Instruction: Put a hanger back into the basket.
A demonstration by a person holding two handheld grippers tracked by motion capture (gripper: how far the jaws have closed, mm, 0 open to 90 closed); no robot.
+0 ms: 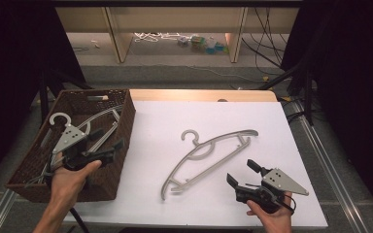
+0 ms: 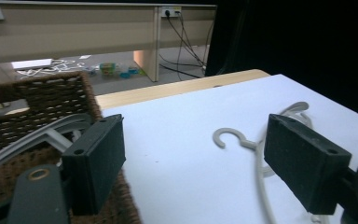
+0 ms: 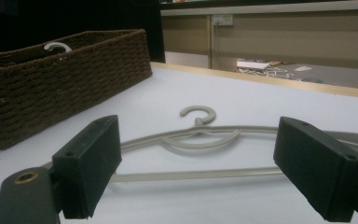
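A grey plastic hanger lies flat on the white table top, its hook toward the far side; it also appears as the hanger and hanger in the gripper views. My right gripper hovers open near the table's front right, jaws pointing at the hanger's lower bar with nothing between them. My left gripper is held open over the brown wicker basket, above several grey hangers lying inside it.
The basket stands at the table's left edge, its rim higher than the table surface. A wooden strip borders the far side. Beyond it are floor cables and small objects on the floor.
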